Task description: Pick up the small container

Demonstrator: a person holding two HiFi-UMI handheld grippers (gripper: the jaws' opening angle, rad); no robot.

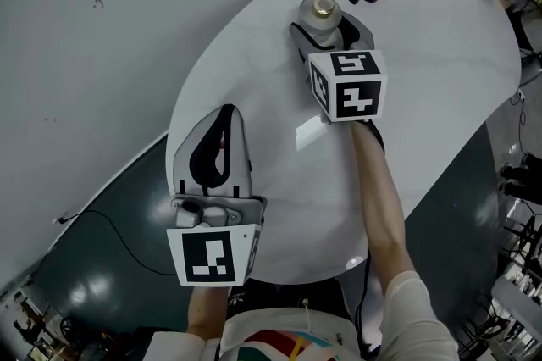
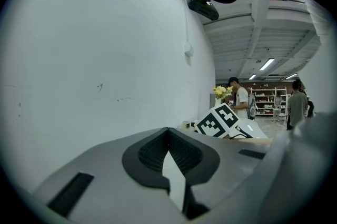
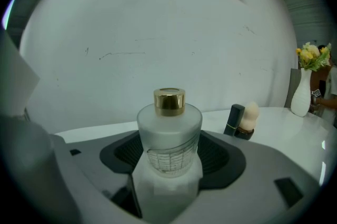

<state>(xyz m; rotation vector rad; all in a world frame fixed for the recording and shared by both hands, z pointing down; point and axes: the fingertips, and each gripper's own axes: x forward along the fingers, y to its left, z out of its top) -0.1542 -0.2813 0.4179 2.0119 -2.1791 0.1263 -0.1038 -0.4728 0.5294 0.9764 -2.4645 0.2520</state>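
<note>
The right gripper holds the small container, its two jaws closed on the sides of the frosted bottle. The bottle stands upright on the far part of the white table and has a gold cap. A fine grid print is on its glass, too small to read. Right of it and further away lie a black tube and a beige sponge, touching each other. The left gripper rests near and to the left, jaws together, nothing between them.
</note>
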